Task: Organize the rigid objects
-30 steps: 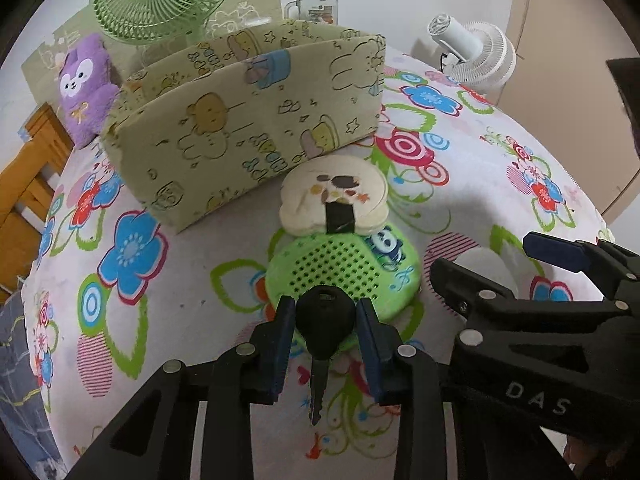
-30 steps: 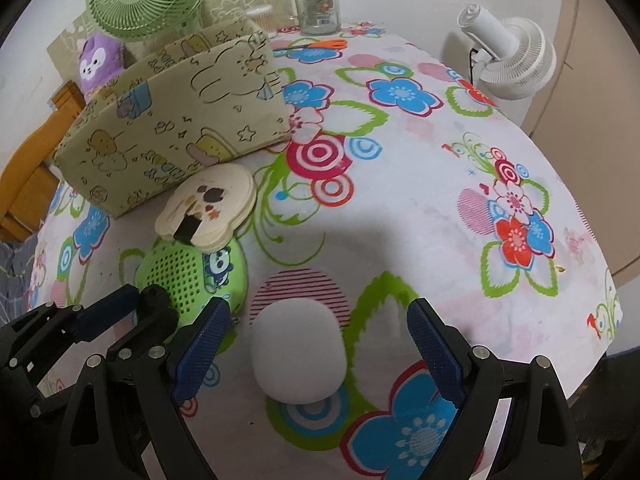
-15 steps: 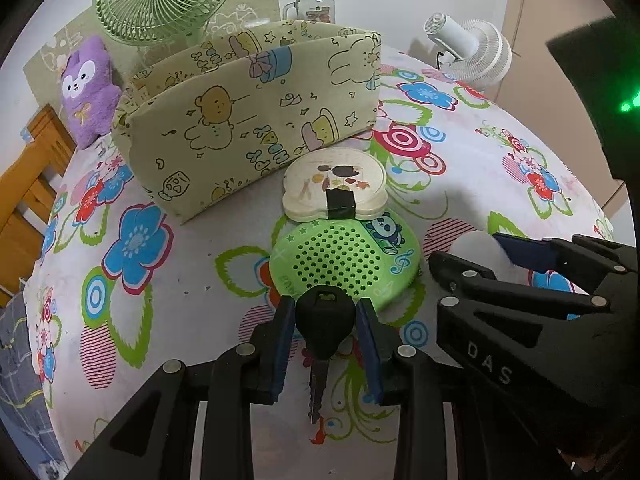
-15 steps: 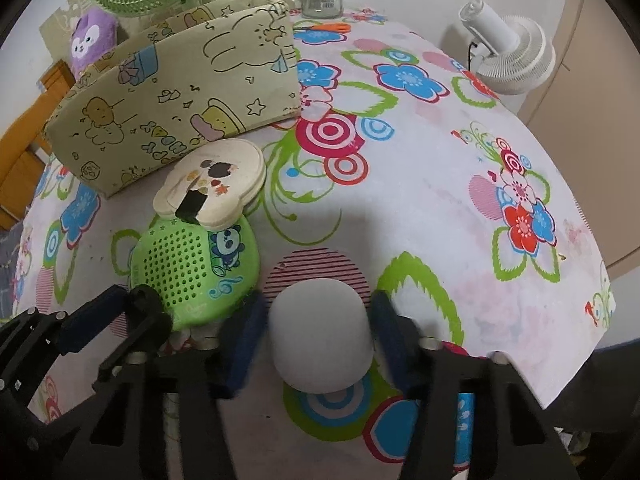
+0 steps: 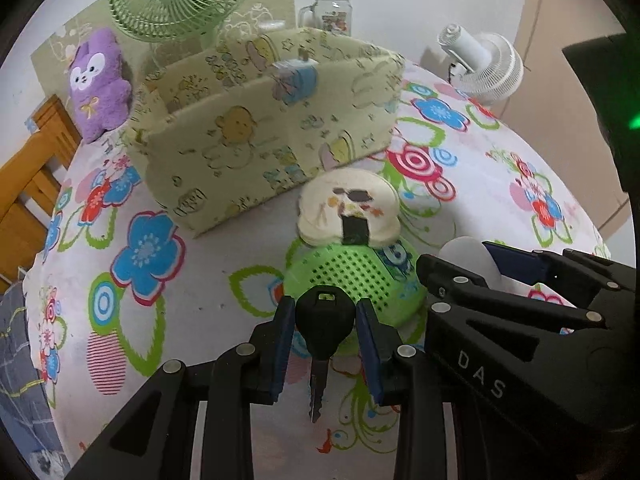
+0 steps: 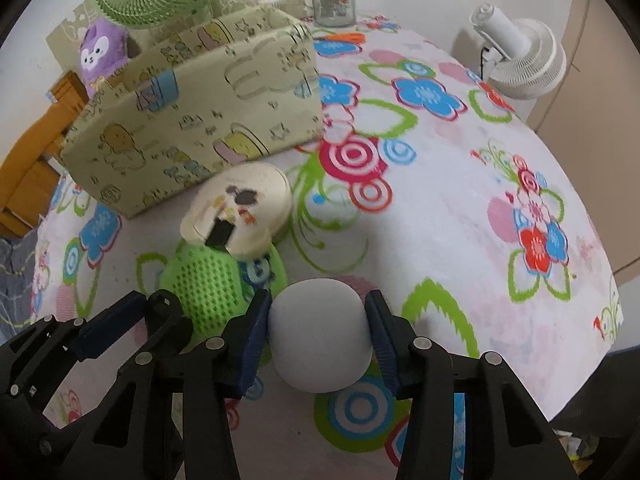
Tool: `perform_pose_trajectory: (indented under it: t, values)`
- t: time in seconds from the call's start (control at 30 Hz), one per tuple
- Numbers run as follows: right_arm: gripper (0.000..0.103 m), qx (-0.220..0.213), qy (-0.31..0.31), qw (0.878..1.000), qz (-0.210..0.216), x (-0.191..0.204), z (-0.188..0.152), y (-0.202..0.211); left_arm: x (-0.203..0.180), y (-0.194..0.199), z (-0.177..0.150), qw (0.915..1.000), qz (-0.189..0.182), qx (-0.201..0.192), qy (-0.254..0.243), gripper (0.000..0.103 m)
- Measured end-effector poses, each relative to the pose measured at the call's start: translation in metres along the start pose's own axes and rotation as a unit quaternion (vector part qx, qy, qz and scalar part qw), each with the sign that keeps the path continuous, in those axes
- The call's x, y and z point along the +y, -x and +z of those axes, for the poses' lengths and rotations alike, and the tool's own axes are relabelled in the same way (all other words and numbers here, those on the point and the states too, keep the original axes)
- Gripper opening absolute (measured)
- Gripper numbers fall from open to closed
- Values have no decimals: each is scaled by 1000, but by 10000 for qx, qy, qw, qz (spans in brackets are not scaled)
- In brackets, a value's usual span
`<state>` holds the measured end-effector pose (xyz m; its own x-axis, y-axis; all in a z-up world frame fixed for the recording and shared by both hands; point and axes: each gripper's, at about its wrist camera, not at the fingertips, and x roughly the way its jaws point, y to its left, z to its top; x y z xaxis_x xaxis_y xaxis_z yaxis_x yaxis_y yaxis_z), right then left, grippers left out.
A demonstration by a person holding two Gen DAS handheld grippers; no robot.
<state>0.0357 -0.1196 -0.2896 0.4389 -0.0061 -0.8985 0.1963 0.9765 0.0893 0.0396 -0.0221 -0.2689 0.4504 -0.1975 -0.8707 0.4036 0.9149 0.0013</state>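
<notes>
Clearly the sorting is only partly under way, as far as these views show. Largest on the flowered tablecloth [image 6: 440,208] is the pale-yellow cartoon-print storage box [image 5: 256,136], standing at the far left; its inside is hidden from both cameras, so I cannot tell whether anything has gone into it yet. I judge it to be where the loose things belong.

Near its front wall, two items lie untouched on the cloth: a green perforated disc [image 5: 352,276] and, overlapping its far edge, a cream round case [image 5: 348,208] with a dark strap.

Smaller again is the white rounded object [image 6: 320,336], near the table's close edge, just right of the green disc. The right gripper [image 6: 318,338] has just been closing and now presses its blue pads against both sides of this object; whether it has left the cloth cannot be told.

Smallest is the black-headed key [image 5: 324,316]. The left gripper [image 5: 325,328] is clamped narrowly on its head, the blade hanging down above the cloth.

So two things are in hand and none is visibly stowed; carrying both to the box, then the disc and case, looks to be what is left.
</notes>
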Motion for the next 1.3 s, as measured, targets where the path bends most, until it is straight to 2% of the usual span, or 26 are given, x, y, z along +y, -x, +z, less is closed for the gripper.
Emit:
perform_pose_trajectory:
  t: [0.2,0.37,1.3]
  values:
    - [52,-140,72,9998,127,7,14,7,8,8,10,9998,101,-86,130,31]
    - [52,-64,36,9997,215,7,22,11,8,13,18,9997,140,-93,195,31]
    - [52,-574,786,9942,456,-7,86,74,-8,66,73,9950,268,-461,846,31]
